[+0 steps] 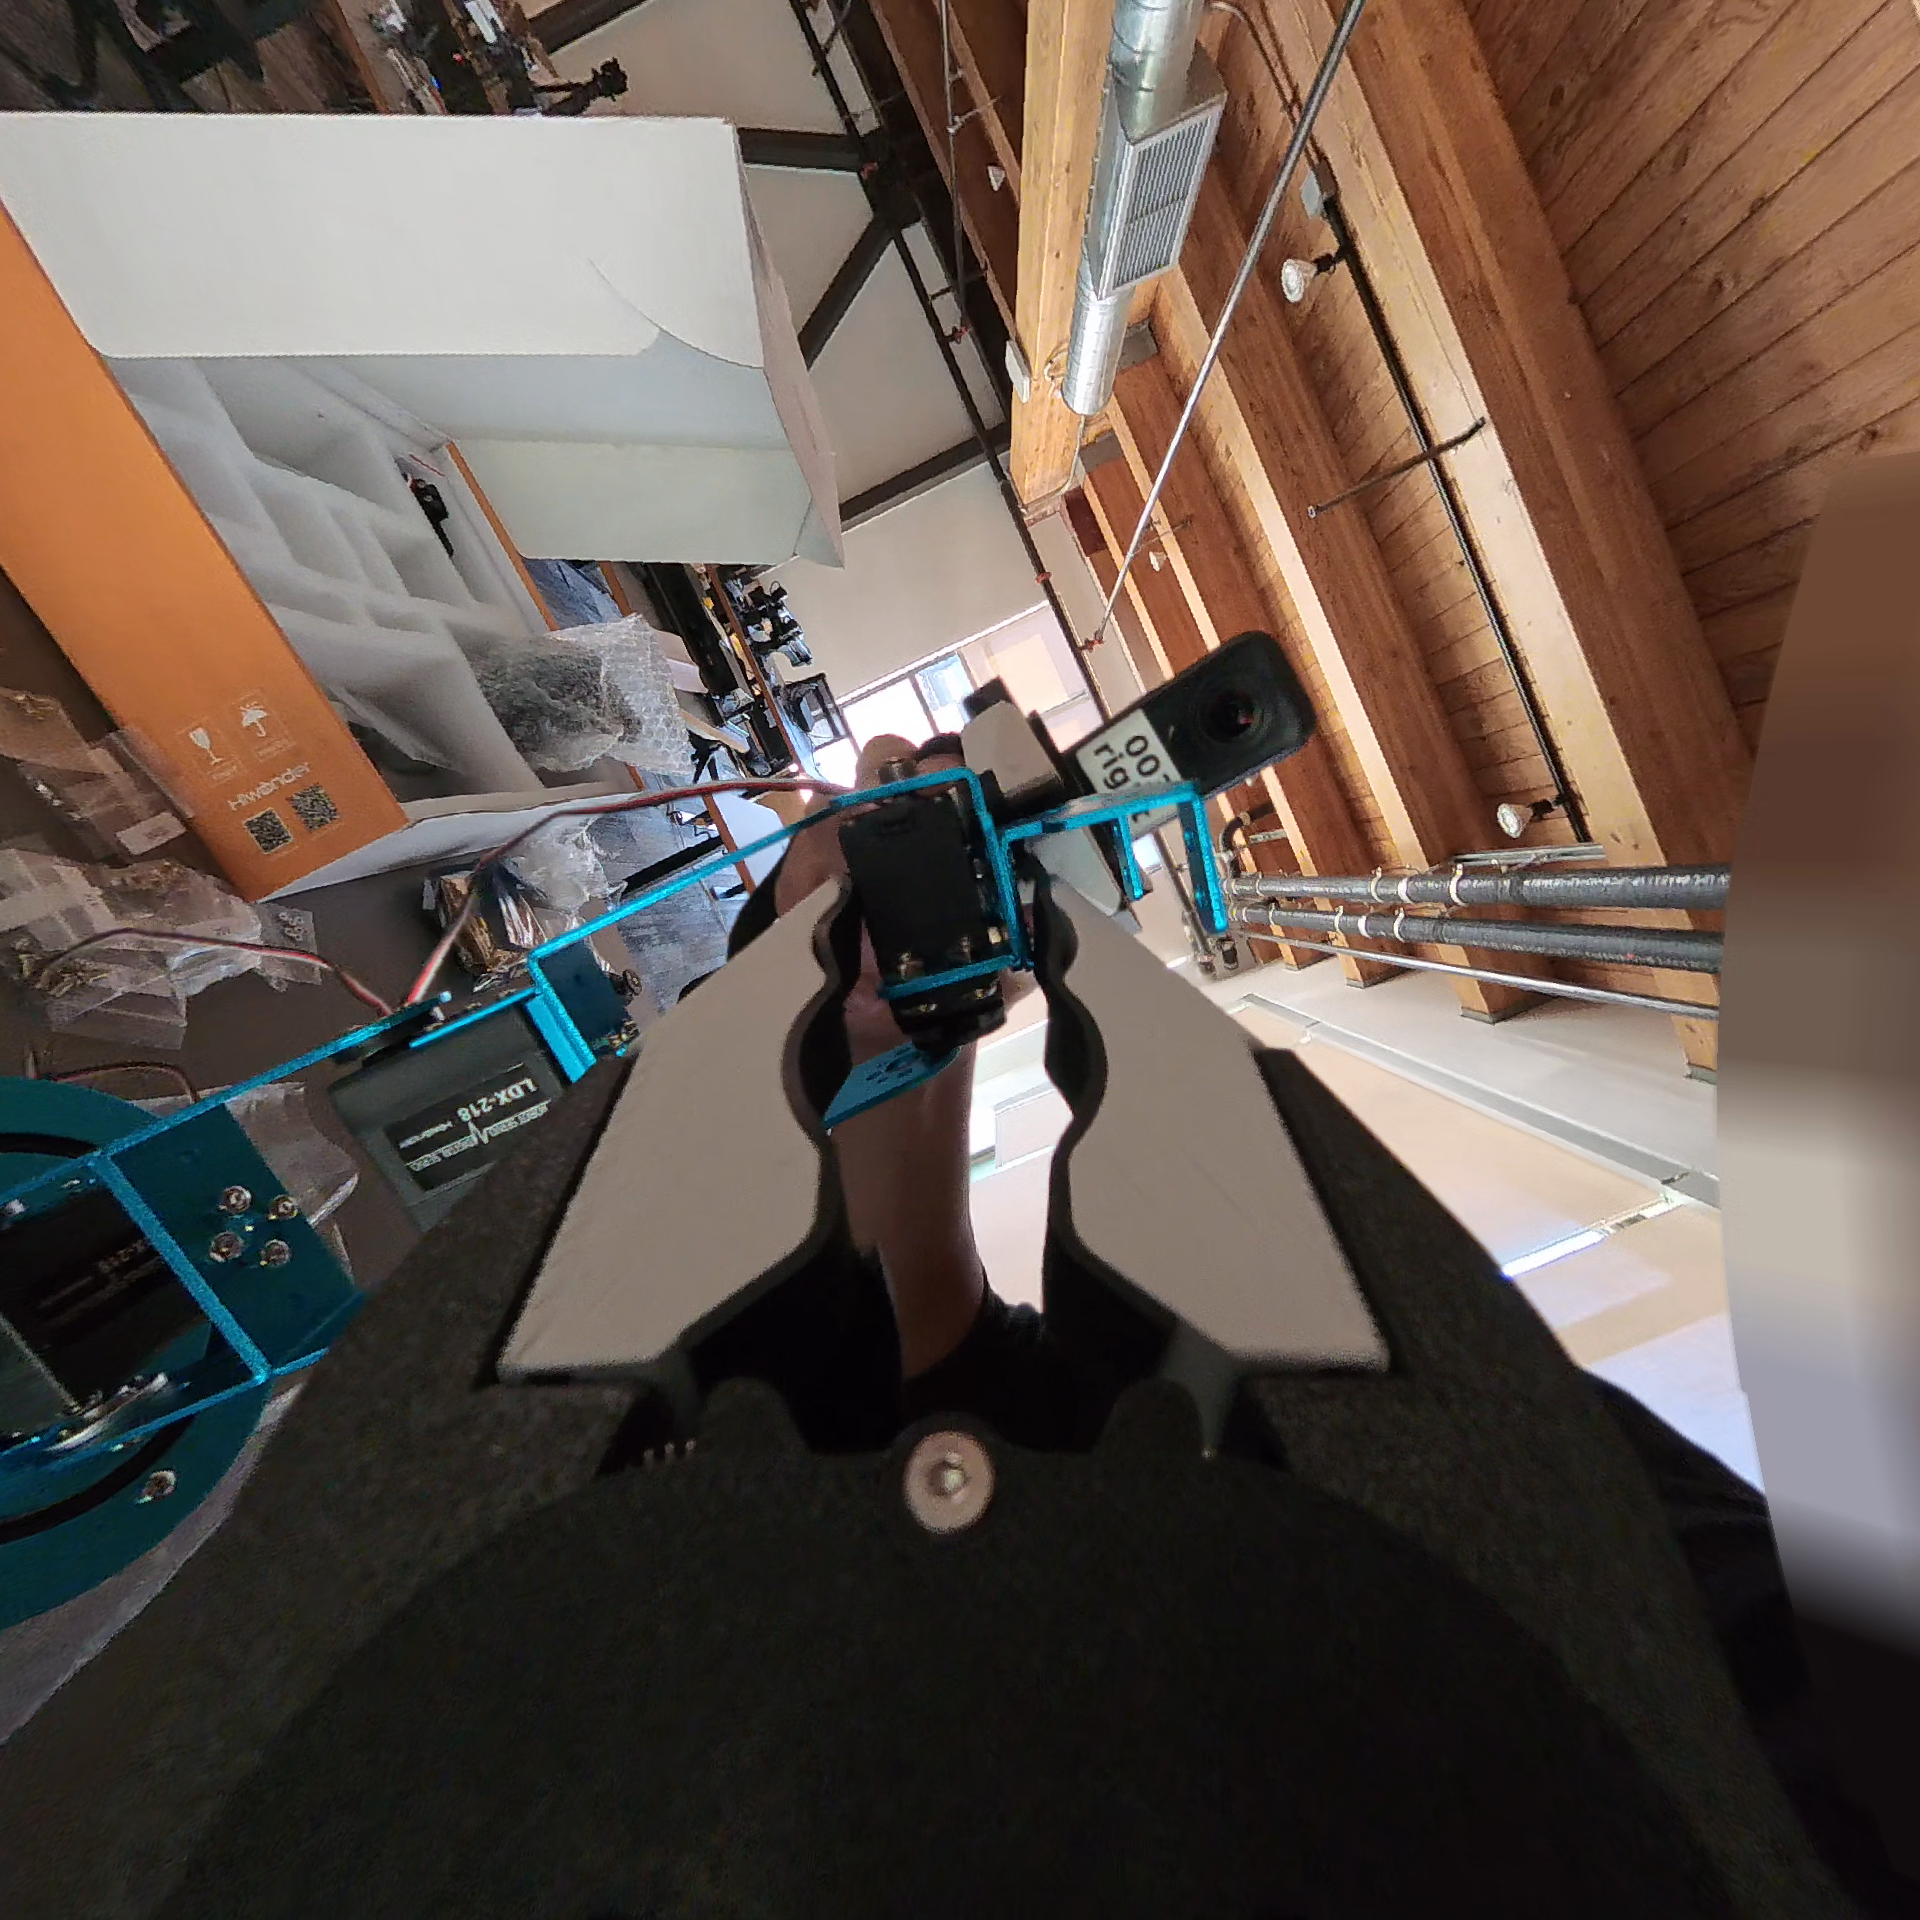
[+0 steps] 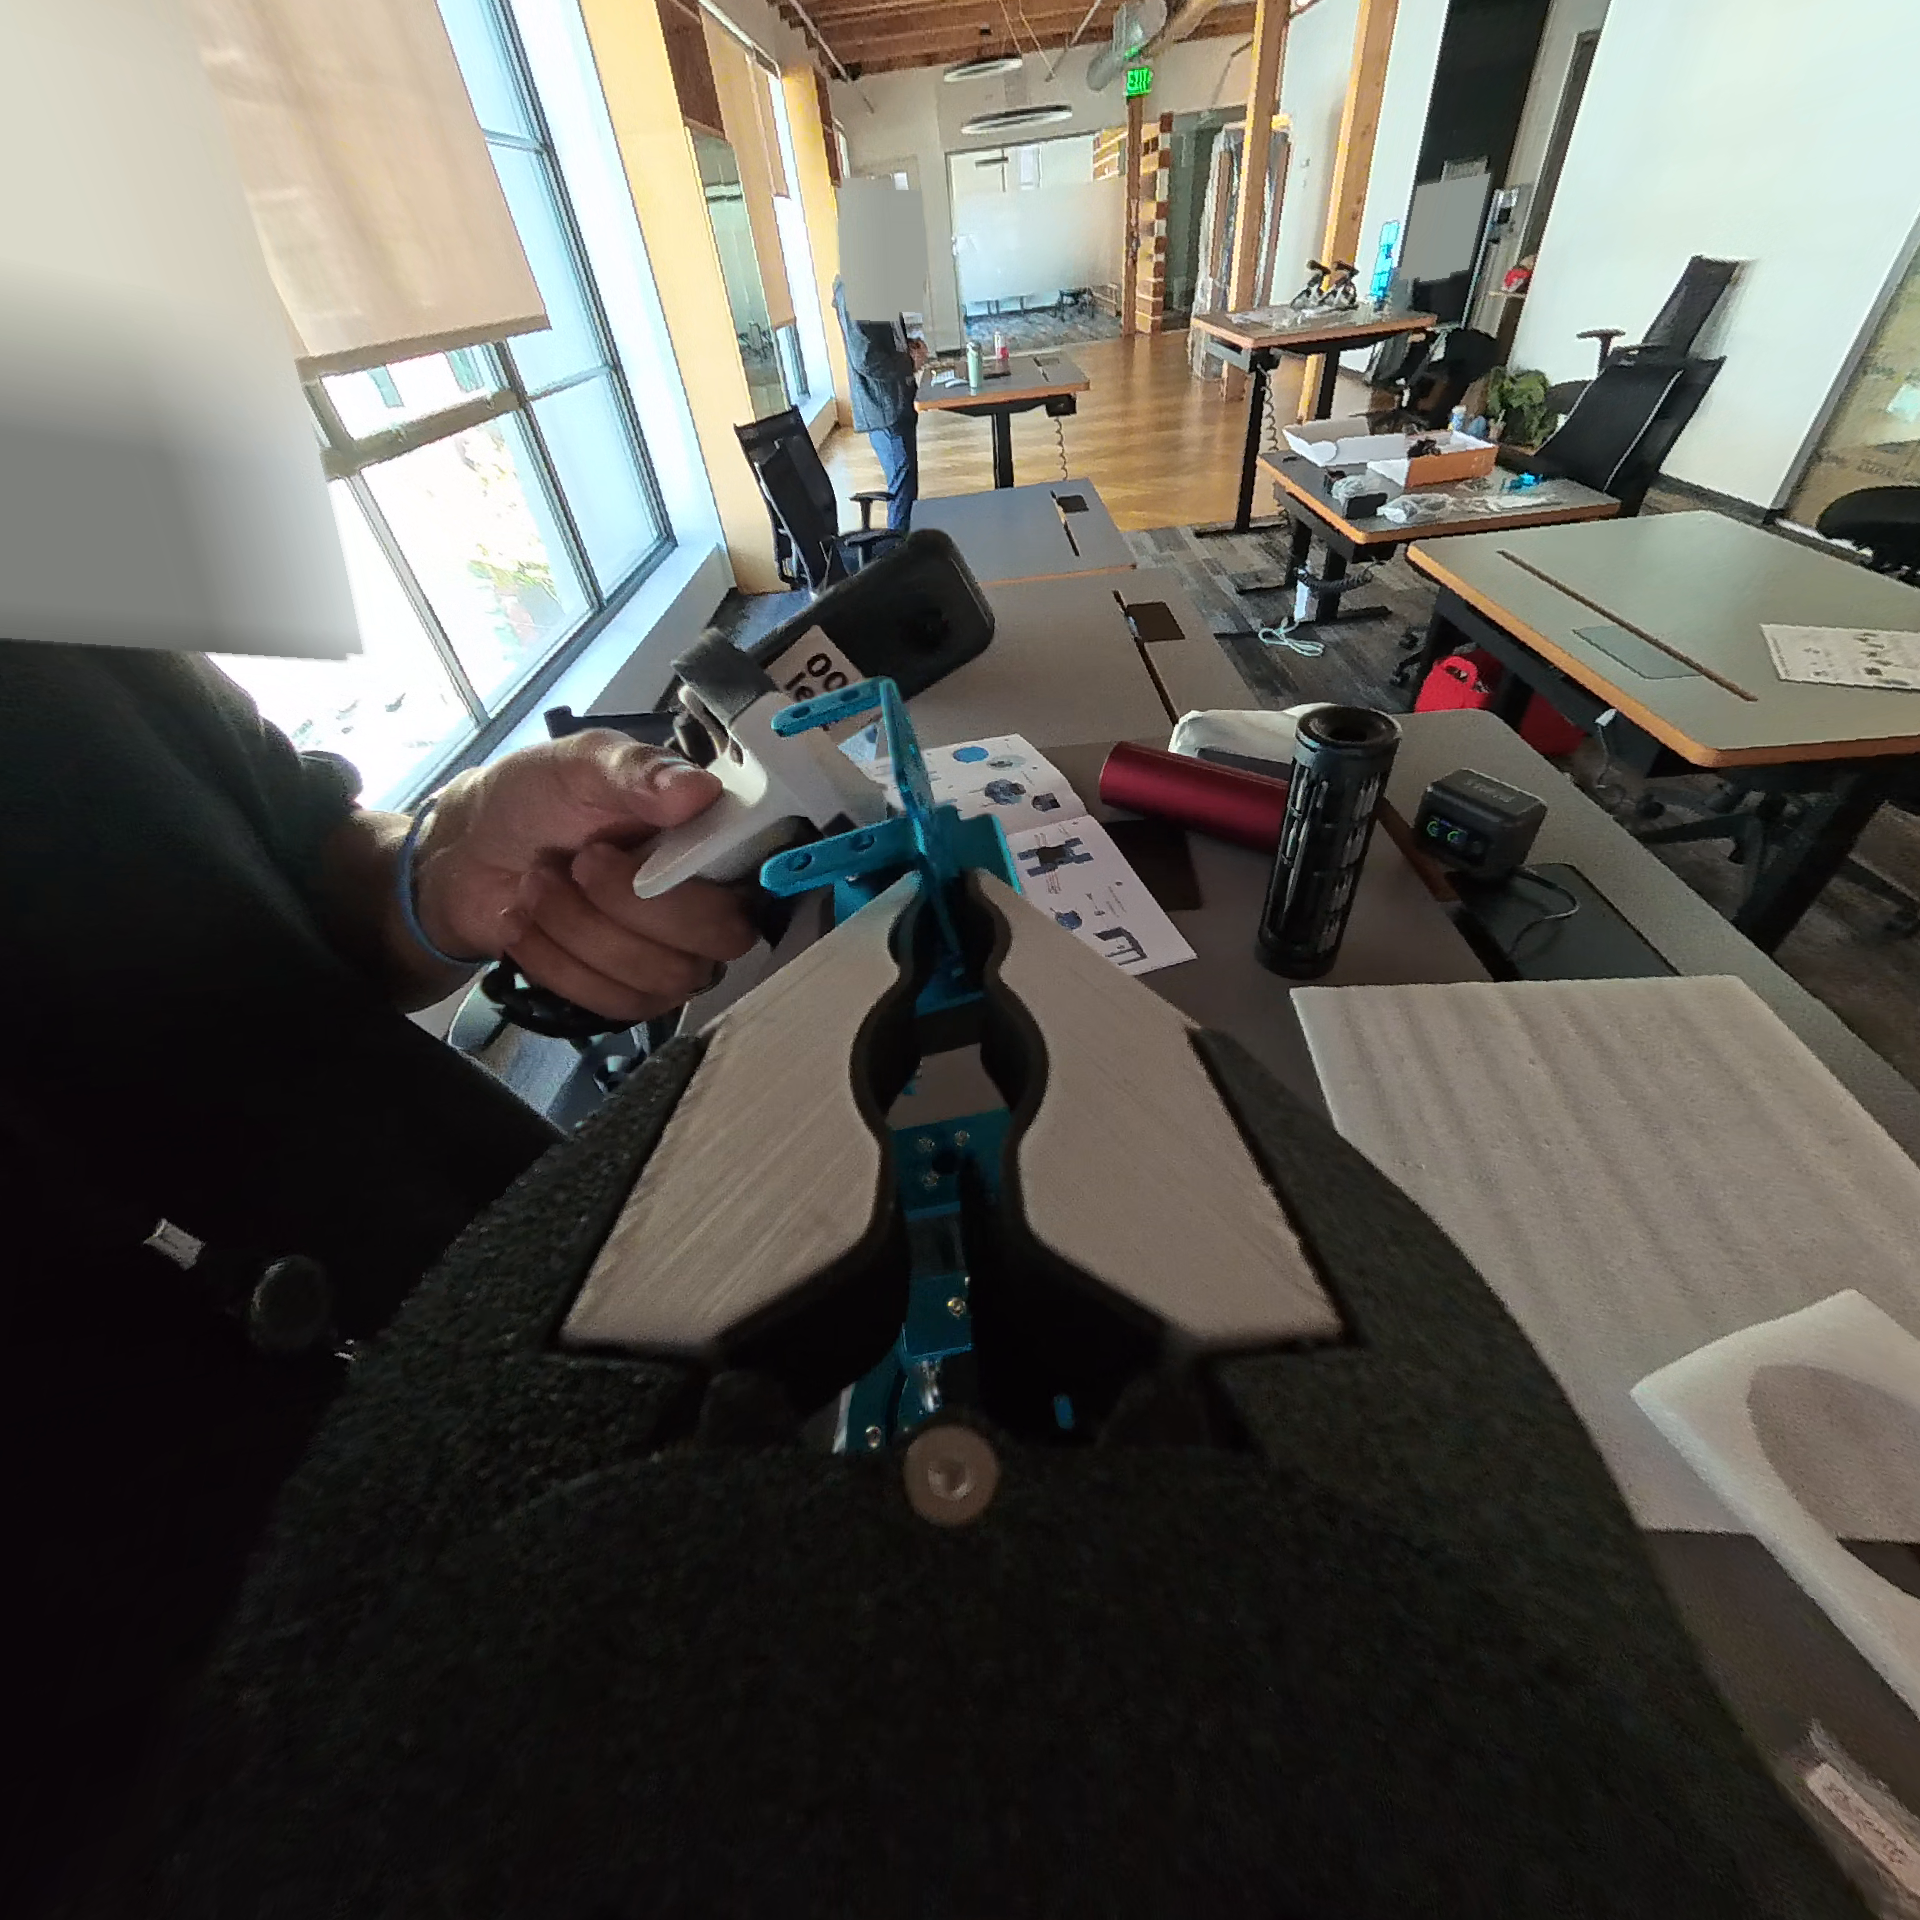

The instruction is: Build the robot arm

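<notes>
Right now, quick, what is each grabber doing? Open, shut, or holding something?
Left gripper: shut on the black servo of the blue metal arm.
Right gripper: shut on the blue bracket of that arm.

1. The right gripper (image 2: 943, 894), at centre frame, has its fingers closed on a thin blue metal bracket (image 2: 914, 821), which rises toward 12 o'clock.
2. At 9 o'clock a hand (image 2: 561, 862) grips the white handle of the left gripper (image 2: 821, 800), which sits just beside the bracket; whether it is open or closed is hidden.
3. On the desk (image 2: 1351, 987) toward 2 o'clock lie an open booklet (image 2: 1060, 842), a red cylinder (image 2: 1195, 795) and an upright black cylinder (image 2: 1320, 842).
4. White foam sheets (image 2: 1621, 1195) lie at 4 o'clock.
</notes>
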The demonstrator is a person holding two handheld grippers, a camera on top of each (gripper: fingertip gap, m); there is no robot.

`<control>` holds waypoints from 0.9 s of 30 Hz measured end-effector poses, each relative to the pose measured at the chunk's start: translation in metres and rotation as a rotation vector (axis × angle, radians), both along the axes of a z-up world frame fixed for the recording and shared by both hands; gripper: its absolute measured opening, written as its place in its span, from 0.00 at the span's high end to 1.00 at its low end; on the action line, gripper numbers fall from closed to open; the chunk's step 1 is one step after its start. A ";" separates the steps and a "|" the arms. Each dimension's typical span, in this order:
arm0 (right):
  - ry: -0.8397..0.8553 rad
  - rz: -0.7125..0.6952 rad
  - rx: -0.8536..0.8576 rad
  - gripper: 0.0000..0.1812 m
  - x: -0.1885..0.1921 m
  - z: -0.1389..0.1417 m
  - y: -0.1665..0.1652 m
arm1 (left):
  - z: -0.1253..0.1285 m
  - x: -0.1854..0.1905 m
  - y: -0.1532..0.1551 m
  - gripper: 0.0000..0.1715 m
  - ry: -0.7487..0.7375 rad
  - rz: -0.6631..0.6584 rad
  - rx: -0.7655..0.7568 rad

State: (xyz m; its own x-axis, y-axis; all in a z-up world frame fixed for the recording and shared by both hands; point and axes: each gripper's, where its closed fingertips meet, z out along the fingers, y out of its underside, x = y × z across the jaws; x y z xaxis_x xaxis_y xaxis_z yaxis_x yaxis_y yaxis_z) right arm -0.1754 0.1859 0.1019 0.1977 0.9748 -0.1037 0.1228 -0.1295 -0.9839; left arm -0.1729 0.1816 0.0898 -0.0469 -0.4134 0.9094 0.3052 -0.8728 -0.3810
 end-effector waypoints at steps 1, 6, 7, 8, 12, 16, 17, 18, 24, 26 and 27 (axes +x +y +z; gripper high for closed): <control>0.010 0.003 -0.006 0.99 0.001 0.000 0.000 | 0.000 0.000 -0.001 0.81 0.001 -0.011 0.016; 0.059 0.034 -0.039 0.99 0.005 0.002 0.001 | -0.001 -0.010 -0.006 0.66 0.080 -0.021 0.220; 0.054 0.036 -0.031 0.99 0.004 0.002 0.001 | -0.001 -0.014 -0.003 0.64 0.108 -0.005 0.295; 0.048 0.040 -0.024 0.99 0.003 0.002 0.001 | -0.001 -0.018 0.000 0.63 0.149 0.017 0.389; 0.041 0.051 -0.020 1.00 0.000 0.003 0.002 | 0.006 -0.024 -0.004 0.62 0.238 0.005 0.786; 0.044 0.105 -0.049 1.00 -0.003 0.002 -0.003 | 0.005 -0.012 -0.010 0.64 0.286 -0.081 0.978; 0.031 0.108 -0.044 1.00 -0.004 0.000 -0.003 | 0.004 -0.009 -0.012 0.68 0.286 -0.109 0.993; 0.013 0.107 -0.042 1.00 -0.005 -0.004 -0.003 | 0.001 -0.006 -0.010 0.70 0.312 -0.120 1.005; 0.060 0.126 -0.075 1.00 -0.005 -0.006 -0.001 | -0.002 -0.003 -0.006 0.73 0.363 -0.114 1.069; 0.089 0.142 -0.099 1.00 -0.004 -0.005 0.000 | -0.001 -0.003 -0.005 0.73 0.361 -0.119 1.055; 0.096 0.150 -0.110 1.00 -0.004 -0.006 0.000 | -0.002 -0.002 -0.005 0.73 0.356 -0.132 1.038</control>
State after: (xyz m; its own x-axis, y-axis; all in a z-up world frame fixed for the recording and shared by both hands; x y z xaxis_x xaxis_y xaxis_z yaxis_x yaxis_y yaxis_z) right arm -0.1796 0.1858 0.0960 0.0350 0.9743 -0.2225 0.0549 -0.2242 -0.9730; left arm -0.1753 0.1762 0.0882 0.0485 -0.9945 0.0931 -0.0396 -0.0951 -0.9947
